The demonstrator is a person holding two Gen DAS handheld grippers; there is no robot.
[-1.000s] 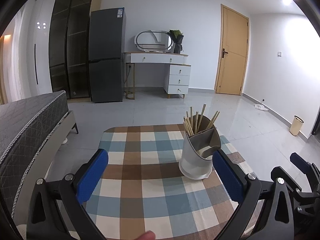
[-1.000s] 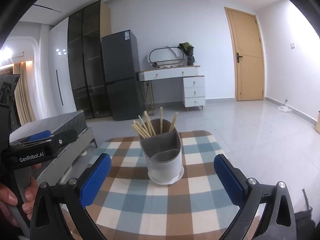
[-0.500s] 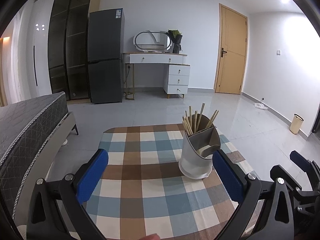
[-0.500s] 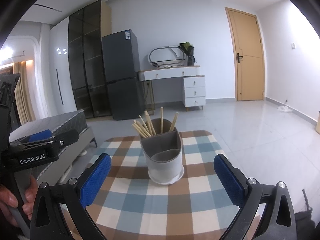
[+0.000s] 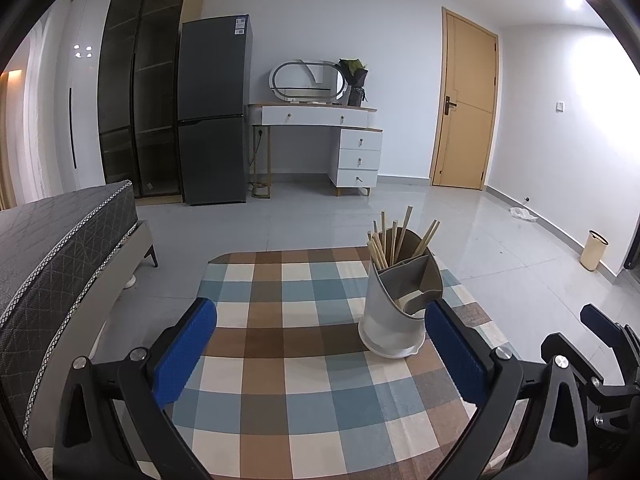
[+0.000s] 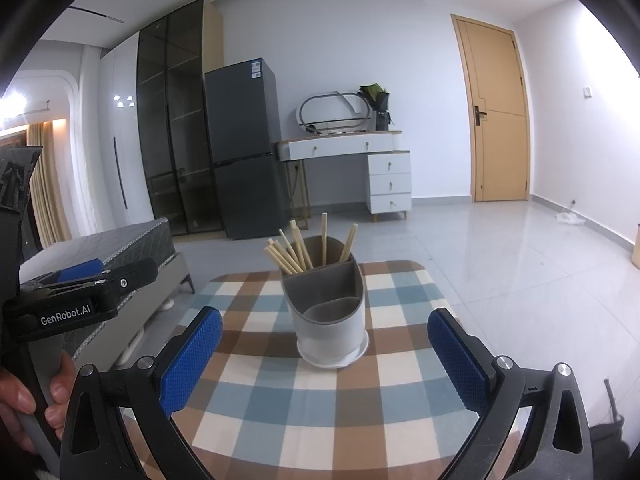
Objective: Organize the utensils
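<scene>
**Utensil holder on checked bench, both claws empty**

Item: utensil holder (image 6: 330, 316), grey-and-white, divided into compartments, upright on a white saucer base. Location: far half of the bench (image 6: 280, 412), covered in a blue, brown and cream check cloth.

Contents: chopsticks (image 6: 298, 250), bundled in the rear compartment, long axis near vertical, tips fanning upward and outward. Front compartments apparently empty in the right wrist view; a pale shape low in one compartment in the left wrist view, not identifiable.

Right claw (image 6: 326, 364): spread wide, nothing held, holder straight ahead and centred between the blue pads. Judged the better-placed claw for any reach.

Left claw (image 5: 322, 356): spread wide, nothing held; holder (image 5: 398, 300) ahead and off to its right, just beyond the right pad.

No loose utensils visible on the bench; task judged at or near completion, or awaiting further items out of view.

Writing: "GenRobot.AI" in white on the left device body (image 6: 66, 316), gripped by a hand (image 6: 36, 400). Label stickers on the fridge (image 6: 244, 148), too small to read.
</scene>
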